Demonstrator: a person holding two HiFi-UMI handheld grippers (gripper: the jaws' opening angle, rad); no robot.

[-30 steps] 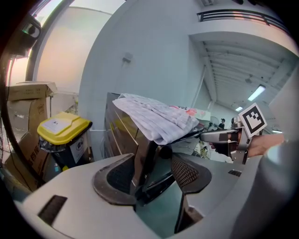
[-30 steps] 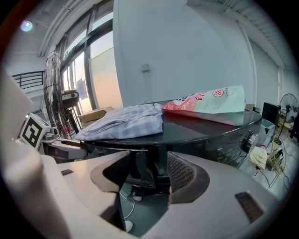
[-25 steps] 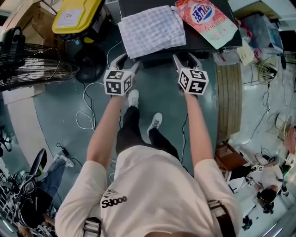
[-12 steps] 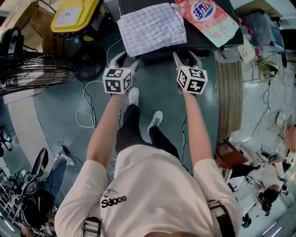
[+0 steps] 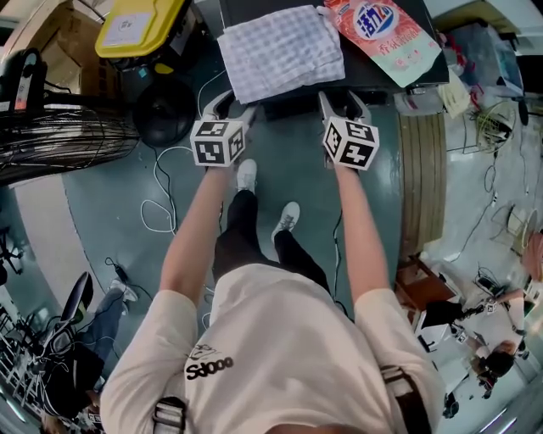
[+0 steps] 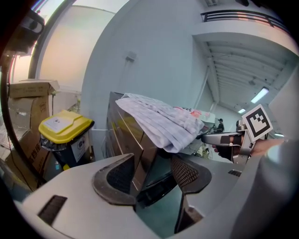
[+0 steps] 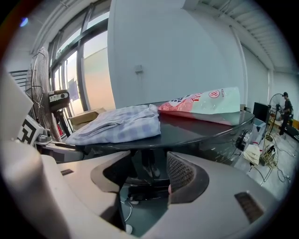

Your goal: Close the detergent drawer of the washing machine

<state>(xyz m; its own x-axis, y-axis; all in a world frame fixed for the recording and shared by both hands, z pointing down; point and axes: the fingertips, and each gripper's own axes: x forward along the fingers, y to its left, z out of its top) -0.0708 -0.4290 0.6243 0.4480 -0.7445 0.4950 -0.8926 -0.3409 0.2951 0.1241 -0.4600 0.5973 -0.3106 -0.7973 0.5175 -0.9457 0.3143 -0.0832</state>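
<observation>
The dark washing machine fills the top of the head view, with a checked cloth and a pink detergent bag lying on it. A dark slab, apparently the detergent drawer, juts slightly from its front edge. My left gripper is just left of the slab and my right gripper just right of it. Both are open and hold nothing. In the left gripper view the jaws frame the machine's front corner. In the right gripper view the jaws face the front under the top.
A yellow-lidded bin and a black wire fan stand left of the machine. White cables trail on the green floor by the person's shoes. A slatted board and clutter lie to the right.
Both grippers have edged a little forward towards the machine's front. Their jaws stay open.
</observation>
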